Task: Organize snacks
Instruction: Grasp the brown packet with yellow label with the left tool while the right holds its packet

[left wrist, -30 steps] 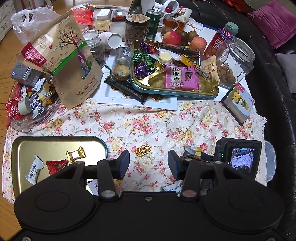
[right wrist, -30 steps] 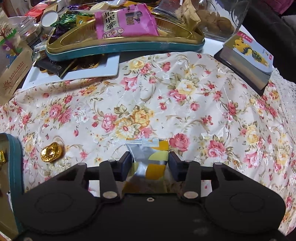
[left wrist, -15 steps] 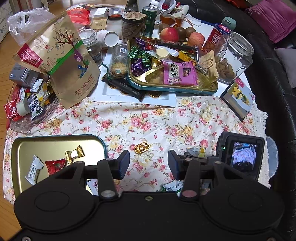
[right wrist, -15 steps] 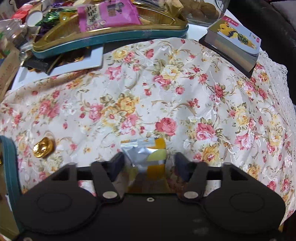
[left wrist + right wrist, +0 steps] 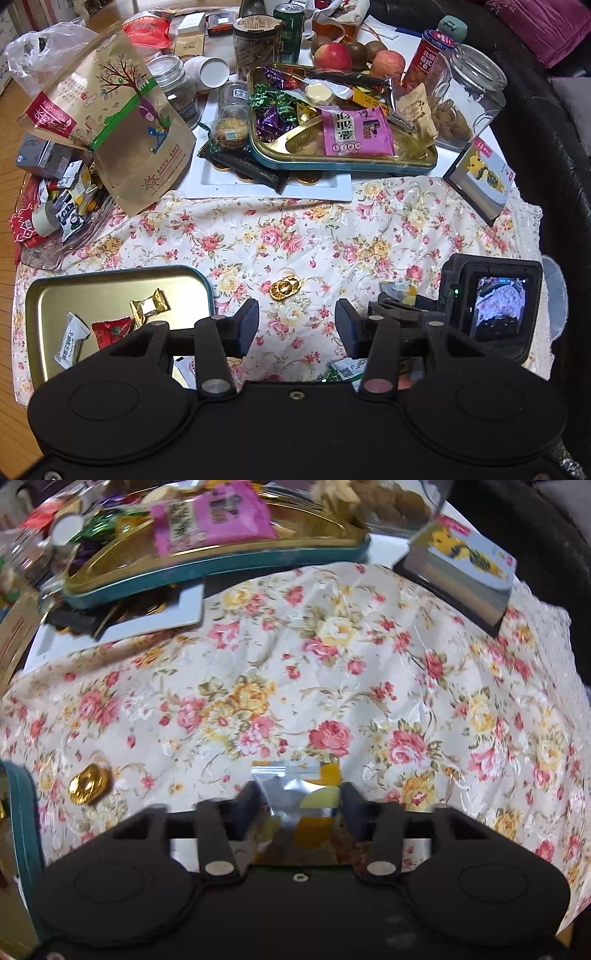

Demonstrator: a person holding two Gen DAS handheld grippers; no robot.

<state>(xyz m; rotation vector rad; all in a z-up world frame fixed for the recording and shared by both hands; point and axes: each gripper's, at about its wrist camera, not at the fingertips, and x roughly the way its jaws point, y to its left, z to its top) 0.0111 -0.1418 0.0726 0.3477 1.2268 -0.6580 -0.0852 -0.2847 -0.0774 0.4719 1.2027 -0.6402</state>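
Observation:
My right gripper [image 5: 299, 801] points down at the floral cloth. Its jaws are closing, and both pads press the sides of a silver and yellow snack packet [image 5: 295, 794]. A gold ingot-shaped candy [image 5: 88, 782] lies on the cloth to the left of it. In the left wrist view that gold candy [image 5: 284, 290] sits just ahead of my left gripper [image 5: 295, 328], which is open with nothing between its fingers. At the near left stands a gold tin tray [image 5: 110, 280] with a teal rim. It holds a gold-wrapped candy [image 5: 147, 306], a red one [image 5: 112, 330] and a white one [image 5: 72, 339].
A second gold tray [image 5: 343, 164] heaped with snacks, among them a pink packet [image 5: 356, 131], stands at the back on a white board. A brown paper bag [image 5: 122, 122], jars, apples and a glass cookie jar [image 5: 465, 99] crowd the far side. A small box [image 5: 480, 177] lies at the right.
The right jaws spread wider around the silver packet half a second ago and have now drawn back in against it. The left gripper has stayed put, still open.

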